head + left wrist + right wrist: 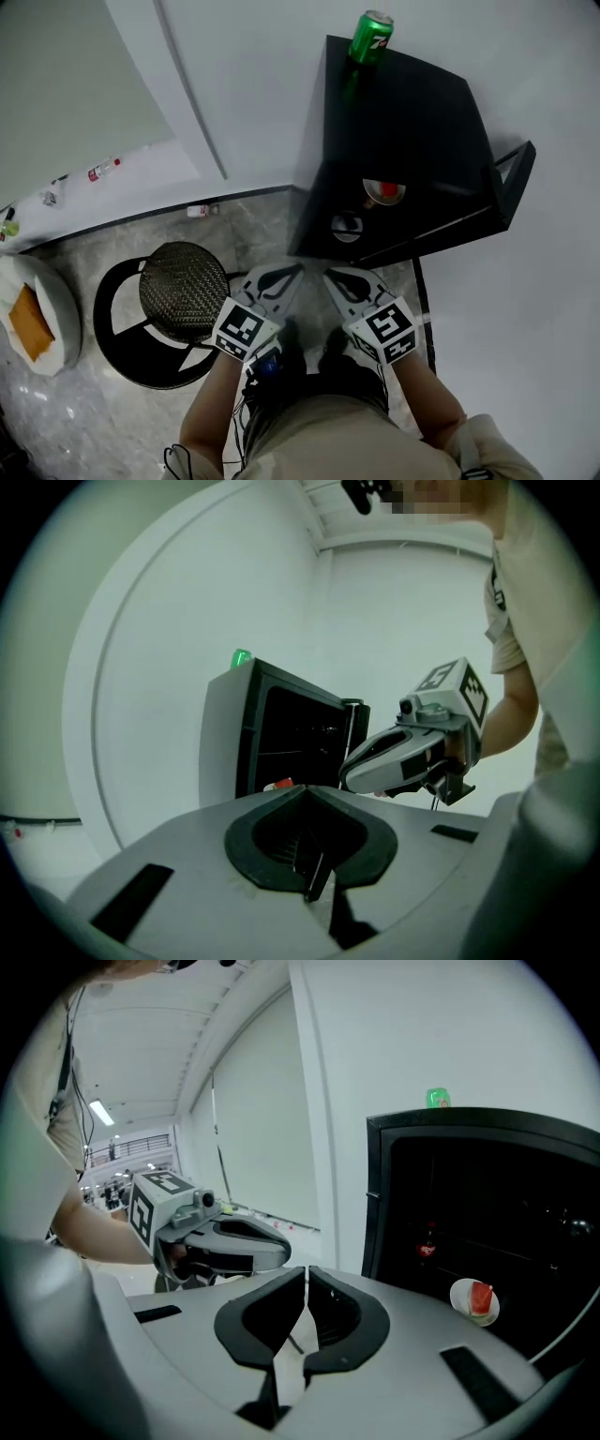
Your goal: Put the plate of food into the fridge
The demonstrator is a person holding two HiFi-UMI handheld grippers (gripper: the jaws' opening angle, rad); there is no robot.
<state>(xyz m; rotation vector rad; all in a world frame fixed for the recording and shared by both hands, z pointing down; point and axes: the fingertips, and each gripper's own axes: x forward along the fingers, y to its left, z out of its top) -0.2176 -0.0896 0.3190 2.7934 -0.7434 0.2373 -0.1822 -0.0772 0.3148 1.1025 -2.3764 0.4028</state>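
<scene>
Left tongs (292, 270) and right tongs (329, 275) are both pinched shut, nothing in them; plate of food (473, 1299) sits inside the open fridge (403, 112).

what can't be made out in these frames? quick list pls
Kind of red food on the plate: right gripper view, too small.
Inside of the fridge: dark in both gripper views, shelves unclear.
The orange thing on a white round pad: head view, cut off by the left edge.
The small red-and-white bottle: head view, too small to read.
</scene>
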